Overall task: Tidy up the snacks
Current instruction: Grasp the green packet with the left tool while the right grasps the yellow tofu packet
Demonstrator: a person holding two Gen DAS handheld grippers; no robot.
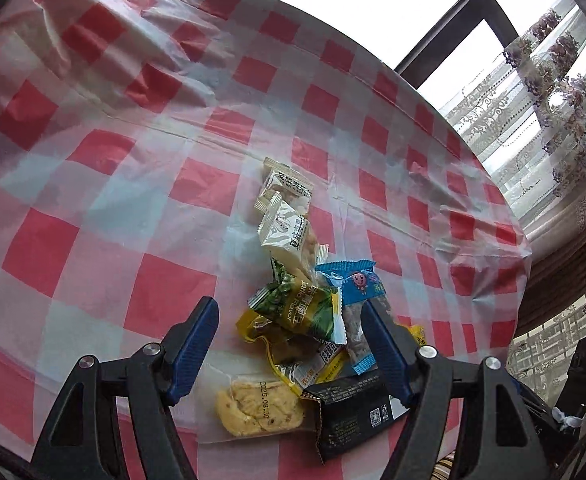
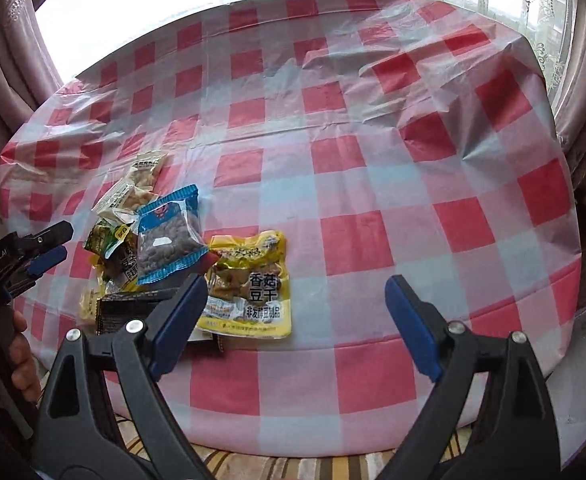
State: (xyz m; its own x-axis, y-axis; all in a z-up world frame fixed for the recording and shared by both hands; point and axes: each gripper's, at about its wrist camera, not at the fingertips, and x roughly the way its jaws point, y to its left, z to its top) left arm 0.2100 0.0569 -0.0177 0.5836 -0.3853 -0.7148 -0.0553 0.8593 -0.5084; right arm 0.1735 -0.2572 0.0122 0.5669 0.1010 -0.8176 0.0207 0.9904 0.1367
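Note:
A heap of small snack packets lies on the red-and-white checked tablecloth (image 1: 105, 216). It holds two white packets (image 1: 287, 210), a blue one (image 1: 353, 284), a green one (image 1: 293, 312), a pale cake in clear wrap (image 1: 259, 408) and a black packet (image 1: 353, 408). My left gripper (image 1: 289, 306) hovers open over the heap, and its fingers touch nothing. In the right wrist view a yellow bean-curd packet (image 2: 249, 284) lies flat beside the blue packet (image 2: 169, 236). My right gripper (image 2: 297, 282) stands open above the yellow packet. The left gripper (image 2: 49, 248) shows at that view's left edge.
The tablecloth (image 2: 393, 168) is wrinkled toward the far right corner. A bright window (image 1: 333, 8) and lace curtains (image 1: 553, 100) stand behind the table. A person's hand (image 2: 21, 360) holds the left gripper's handle. Striped fabric (image 2: 253, 464) lies below the table's near edge.

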